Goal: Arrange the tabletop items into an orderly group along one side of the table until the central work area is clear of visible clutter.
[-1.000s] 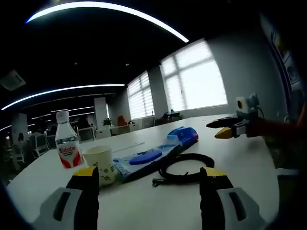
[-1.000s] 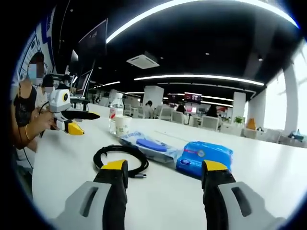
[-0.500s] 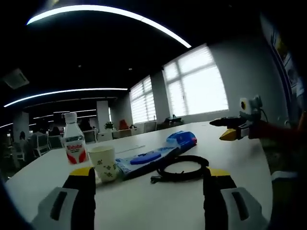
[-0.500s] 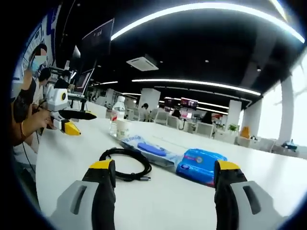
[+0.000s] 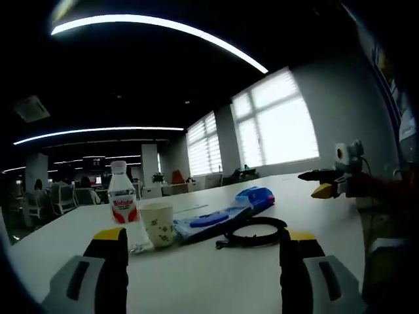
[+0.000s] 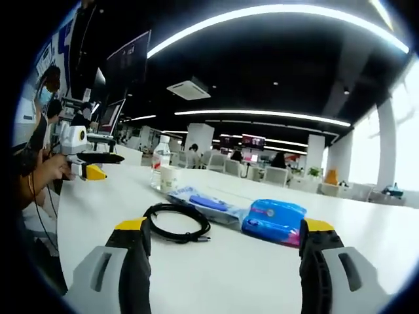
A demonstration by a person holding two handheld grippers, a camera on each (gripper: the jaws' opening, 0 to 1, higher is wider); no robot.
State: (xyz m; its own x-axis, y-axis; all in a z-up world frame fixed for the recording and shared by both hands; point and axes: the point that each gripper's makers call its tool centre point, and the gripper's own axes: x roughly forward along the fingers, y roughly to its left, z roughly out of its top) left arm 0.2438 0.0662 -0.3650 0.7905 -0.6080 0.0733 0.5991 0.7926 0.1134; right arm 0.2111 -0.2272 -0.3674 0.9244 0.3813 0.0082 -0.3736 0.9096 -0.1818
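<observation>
On the white table stand a clear bottle with a red label and a paper cup. Beside them lie a flat blue-and-white wipes pack, a blue packet and a coiled black cable. My left gripper is open, short of these items and holding nothing. My right gripper is open too, just short of the cable and the blue packet. The wipes pack, cup and bottle lie beyond. Each gripper is in the other's view: right, left.
A person's hand holds the left gripper at the table's edge. Bright windows stand behind the table. Office desks and chairs fill the background. Bare white tabletop lies in front of both grippers.
Both cameras have dropped closer to table level, so the items look flatter and lower. My right gripper's jaws have spread wider. The items have not moved.
</observation>
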